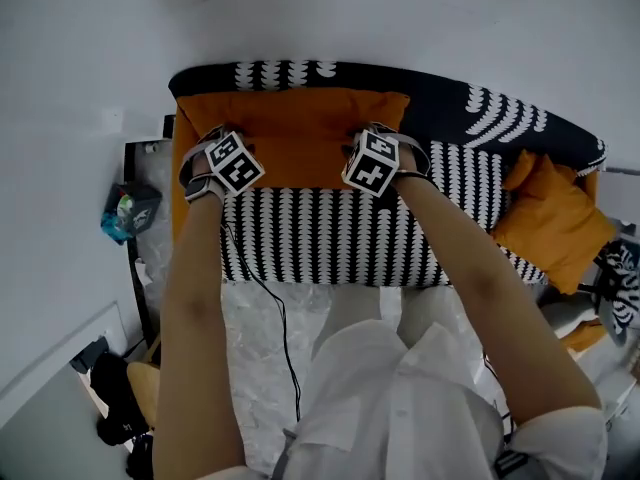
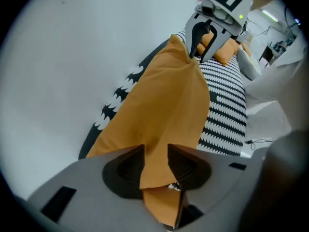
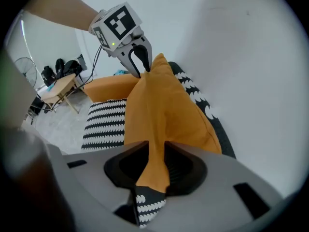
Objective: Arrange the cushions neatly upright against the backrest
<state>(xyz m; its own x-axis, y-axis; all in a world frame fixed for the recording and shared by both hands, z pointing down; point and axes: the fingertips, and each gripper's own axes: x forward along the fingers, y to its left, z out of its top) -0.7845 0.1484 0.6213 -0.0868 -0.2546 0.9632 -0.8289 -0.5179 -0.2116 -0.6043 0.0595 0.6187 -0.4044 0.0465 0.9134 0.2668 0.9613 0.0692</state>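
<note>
The left gripper (image 2: 155, 152) has its jaws apart, with an upper corner of the orange cushion (image 2: 164, 105) lying between them, and the pads look slack on the cloth rather than pinching it; the right gripper (image 3: 155, 148) stands the same way at the other upper corner, its narrower gap filled by a fold of the same fabric; neither seems to carry any weight. The cushion stands on its long lower edge on the sofa seat (image 1: 330, 238), its back against the dark patterned backrest (image 1: 290, 73) at the left end, roughly upright and square to it. It is a plain matte orange rectangle, plump in the middle and thin and creased at the corners; it should be light, soft and squashy, not slippery and in no way fragile, yet liable to slump or tip forward once left alone. The corners or the top seam, taken both at once, give the surest hold; a pinch in the belly would only dent it. A second orange cushion (image 1: 550, 218) lies tilted at the sofa's right end, well apart from the first.
</note>
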